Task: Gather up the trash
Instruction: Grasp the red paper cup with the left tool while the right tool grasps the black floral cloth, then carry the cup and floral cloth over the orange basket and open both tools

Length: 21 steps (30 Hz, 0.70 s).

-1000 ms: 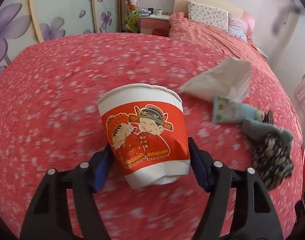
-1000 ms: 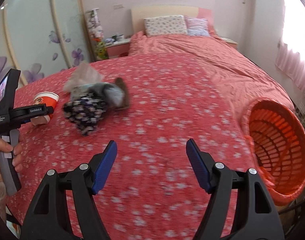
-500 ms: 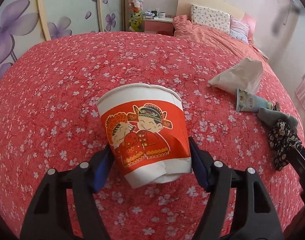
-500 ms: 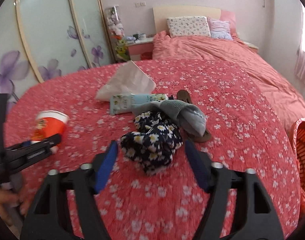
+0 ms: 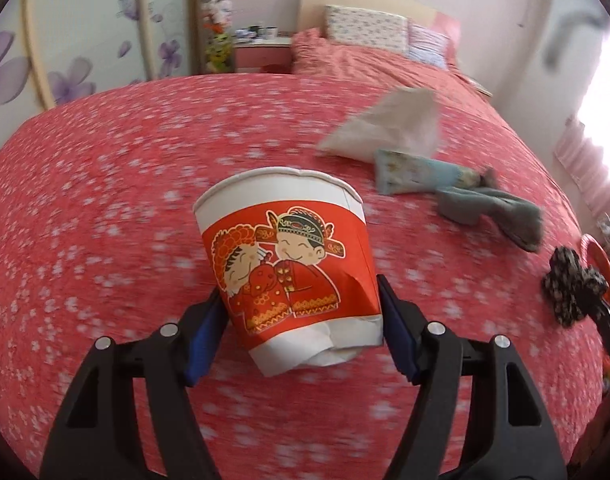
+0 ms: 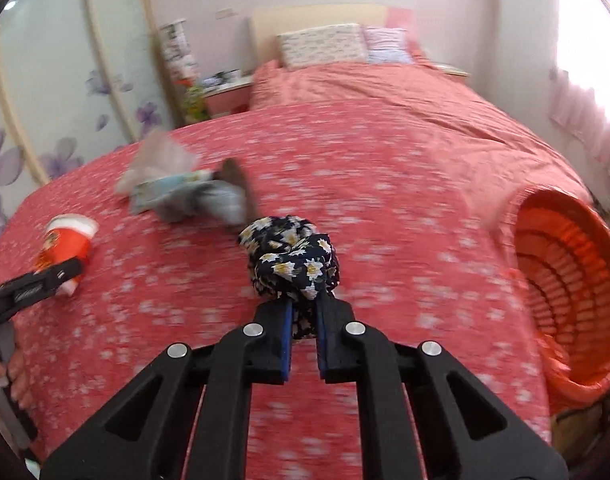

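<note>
My left gripper [image 5: 303, 324] is shut on a red-and-white paper cup [image 5: 289, 264] with a cartoon couple, held above the red floral blanket [image 5: 105, 200]; its base is crumpled. The cup also shows in the right wrist view [image 6: 67, 244]. My right gripper [image 6: 304, 320] is shut on a dark floral cloth bundle [image 6: 293, 260], lifted off the blanket; the bundle also shows in the left wrist view [image 5: 573, 292]. An orange basket [image 6: 565, 300] stands at the right edge of the bed.
A white tissue [image 5: 385, 128], a light blue tube [image 5: 417, 172] and a grey sock [image 5: 493, 212] lie on the blanket. A brown slipper [image 6: 237, 184] lies by the sock. Pillows [image 6: 325, 44] and a nightstand [image 5: 261, 52] are at the far end.
My right gripper closed on the floral bundle and lifted it toward the basket side. My left gripper still holds the cup and has swung slightly.
</note>
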Tool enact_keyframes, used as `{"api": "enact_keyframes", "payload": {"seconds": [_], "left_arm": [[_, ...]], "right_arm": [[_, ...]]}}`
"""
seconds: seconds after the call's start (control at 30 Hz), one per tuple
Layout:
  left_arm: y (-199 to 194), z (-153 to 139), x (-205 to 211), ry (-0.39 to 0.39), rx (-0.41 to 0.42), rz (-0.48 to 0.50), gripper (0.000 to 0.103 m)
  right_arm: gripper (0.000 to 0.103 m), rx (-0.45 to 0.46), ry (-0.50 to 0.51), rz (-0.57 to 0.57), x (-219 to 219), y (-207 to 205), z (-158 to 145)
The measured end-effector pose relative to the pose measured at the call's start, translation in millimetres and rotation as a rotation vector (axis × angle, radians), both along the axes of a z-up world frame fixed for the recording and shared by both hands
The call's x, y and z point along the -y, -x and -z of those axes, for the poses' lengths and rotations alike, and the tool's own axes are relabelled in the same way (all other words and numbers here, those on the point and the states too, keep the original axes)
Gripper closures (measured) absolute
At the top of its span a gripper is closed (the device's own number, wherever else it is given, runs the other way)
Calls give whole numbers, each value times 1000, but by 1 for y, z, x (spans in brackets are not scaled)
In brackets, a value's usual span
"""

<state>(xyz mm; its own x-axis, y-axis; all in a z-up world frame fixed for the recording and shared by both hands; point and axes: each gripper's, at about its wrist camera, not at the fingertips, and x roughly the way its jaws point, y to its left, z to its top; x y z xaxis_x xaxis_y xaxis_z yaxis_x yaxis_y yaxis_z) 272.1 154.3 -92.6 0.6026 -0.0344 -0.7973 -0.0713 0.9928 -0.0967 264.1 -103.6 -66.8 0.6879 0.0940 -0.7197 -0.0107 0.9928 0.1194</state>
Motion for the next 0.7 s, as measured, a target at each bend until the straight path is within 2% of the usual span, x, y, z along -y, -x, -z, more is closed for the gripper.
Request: {"api": "enact_keyframes", "payload": {"seconds": [0.1, 0.17, 0.23, 0.43, 0.57, 0.7], "left_arm": [[-1, 0, 21, -2, -2, 58, 34], [-1, 3, 35, -11, -10, 89, 34], [-4, 8, 43, -19, -22, 98, 34], [-10, 12, 51, -30, -30, 81, 33], [-16, 13, 51, -46, -24, 80, 33], [-18, 14, 54, -69, -8, 81, 33]], "right_arm": [[87, -23, -48, 1, 11, -5, 4], [64, -37, -56, -12, 10, -9, 7], [58, -42, -43, -18, 7, -11, 11], [58, -69, -5, -26, 0, -24, 18], [72, -70, 31, -22, -2, -23, 22], [73, -68, 28, -17, 0, -20, 24]]}}
